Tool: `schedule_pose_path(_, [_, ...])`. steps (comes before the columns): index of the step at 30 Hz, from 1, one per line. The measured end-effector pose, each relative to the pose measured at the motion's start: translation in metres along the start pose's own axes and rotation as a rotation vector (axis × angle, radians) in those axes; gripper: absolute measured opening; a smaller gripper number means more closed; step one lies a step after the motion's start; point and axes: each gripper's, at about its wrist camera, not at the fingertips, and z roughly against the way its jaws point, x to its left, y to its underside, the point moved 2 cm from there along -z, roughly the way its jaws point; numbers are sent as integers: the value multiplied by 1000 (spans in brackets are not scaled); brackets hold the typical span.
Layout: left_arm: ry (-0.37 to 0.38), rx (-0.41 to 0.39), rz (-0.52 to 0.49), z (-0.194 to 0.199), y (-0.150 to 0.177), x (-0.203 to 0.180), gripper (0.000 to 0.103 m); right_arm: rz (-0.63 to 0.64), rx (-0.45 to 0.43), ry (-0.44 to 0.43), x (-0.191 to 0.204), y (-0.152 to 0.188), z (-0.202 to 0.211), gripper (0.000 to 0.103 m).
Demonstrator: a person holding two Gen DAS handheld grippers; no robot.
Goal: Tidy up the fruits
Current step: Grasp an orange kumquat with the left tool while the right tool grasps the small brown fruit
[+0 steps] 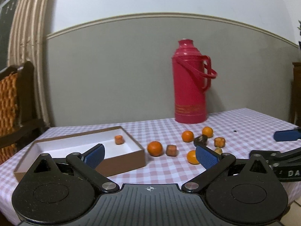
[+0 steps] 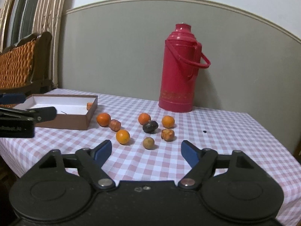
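Observation:
A brown box (image 1: 122, 162) with a white inside lies on the left of the checked table and holds one carrot chunk (image 1: 119, 139). Right of it lie several oranges (image 1: 154, 148), two carrot chunks (image 1: 171, 150), a dark fruit (image 1: 201, 140) and a small brownish fruit (image 2: 148, 143). My left gripper (image 1: 150, 155) stands open over the box's near right corner, nothing between its pads. My right gripper (image 2: 146, 150) is also open and empty, low over the cloth, just short of the brownish fruit. An orange (image 2: 122, 136) sits ahead of its left finger.
A tall red thermos (image 2: 178, 71) stands at the back of the table by the wall. A wicker-backed wooden chair (image 2: 22, 60) is off the table's left end. The table's right edge (image 2: 278, 141) drops off close to the fruit group.

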Motion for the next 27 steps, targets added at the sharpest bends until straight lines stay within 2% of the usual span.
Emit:
schedule_pose_path(1, [8, 1, -6, -5, 0, -4, 94, 7, 5, -2, 0, 0, -5, 71])
schedule_pose_path(2, [17, 6, -12, -12, 1, -8, 76, 17, 10, -3, 1, 1, -10, 67])
schedule_pose_path(3, [33, 26, -16, -19, 2, -12, 72, 30, 21, -9, 1, 1, -17, 62])
schedule_pose_path(7, [90, 62, -22, -43, 8, -24, 72, 63, 69, -21, 0, 5, -42, 55])
schedule_pose_path(9, [116, 96, -25, -55, 11, -31, 66, 71, 84, -30, -3, 5, -53, 46])
schedule_pose_path(11, [132, 125, -38, -66, 13, -39, 57, 77, 97, -34, -6, 6, -63, 43])
schedule_pose_path(15, [155, 144, -49, -84, 15, -55, 56, 84, 112, -54, -9, 3, -79, 39])
schedule_pose_path(17, [158, 162, -51, -94, 16, -61, 49, 92, 127, -58, -9, 1, -89, 31])
schedule_pose_path(24, [161, 234, -19, -127, 20, -63, 47, 58, 185, -80, -18, -1, -121, 27])
schedule_pose_path(27, [164, 238, -2, -132, 19, -59, 47, 44, 199, -109, -20, -2, -129, 27])
